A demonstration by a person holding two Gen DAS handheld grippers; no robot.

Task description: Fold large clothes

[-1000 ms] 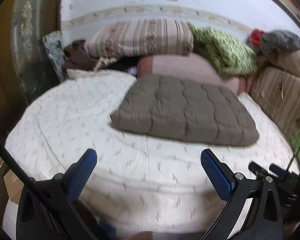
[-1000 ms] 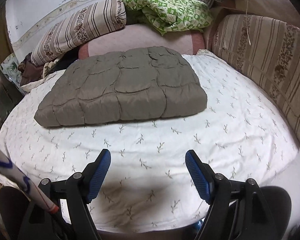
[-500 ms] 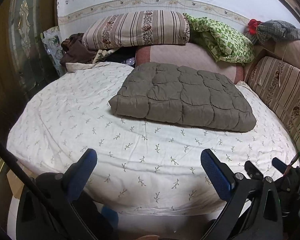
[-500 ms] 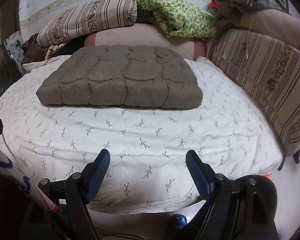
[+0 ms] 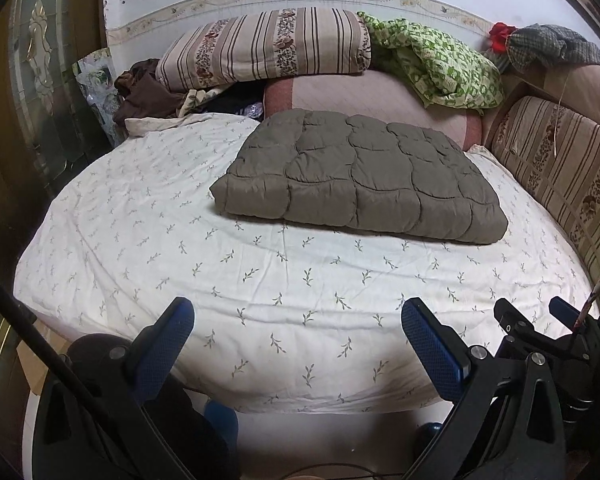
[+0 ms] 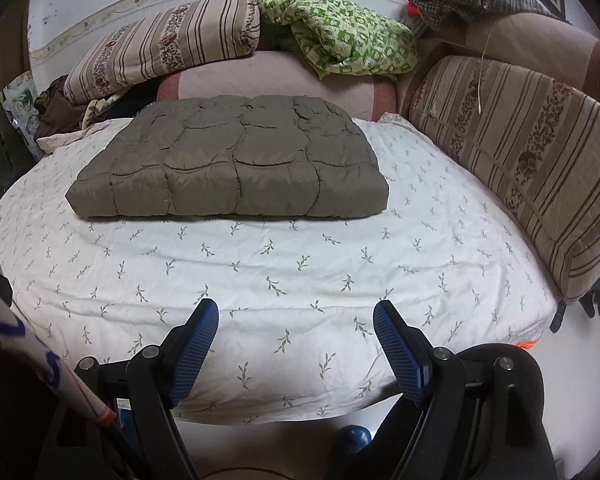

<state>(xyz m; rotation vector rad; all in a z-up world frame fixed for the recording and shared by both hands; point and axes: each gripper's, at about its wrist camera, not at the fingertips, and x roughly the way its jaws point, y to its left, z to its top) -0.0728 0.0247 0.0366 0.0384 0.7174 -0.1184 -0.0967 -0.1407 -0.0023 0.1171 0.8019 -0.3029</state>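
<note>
A grey-brown quilted garment (image 5: 360, 176) (image 6: 232, 168) lies folded into a thick flat rectangle on the far half of the bed (image 5: 140, 240) (image 6: 440, 240), which has a white sheet with a leaf print. My left gripper (image 5: 298, 328) hovers over the bed's near edge, well short of the garment, open with nothing between its blue pads. My right gripper (image 6: 296, 330) hangs likewise over the near edge, open and empty. Part of the right gripper's black frame (image 5: 540, 332) shows at the lower right of the left wrist view.
Striped pillows (image 5: 268, 48) (image 6: 520, 152), a pink bolster (image 5: 372, 96) and a green patterned cloth (image 5: 440, 64) line the far and right sides of the bed. Dark clothes (image 5: 144, 92) are heaped at the far left corner. A glass-panelled door (image 5: 40, 80) stands on the left.
Both grippers have drawn back from the bed, so its near edge and the floor below now show. The folded garment has not moved. Both stay open.
</note>
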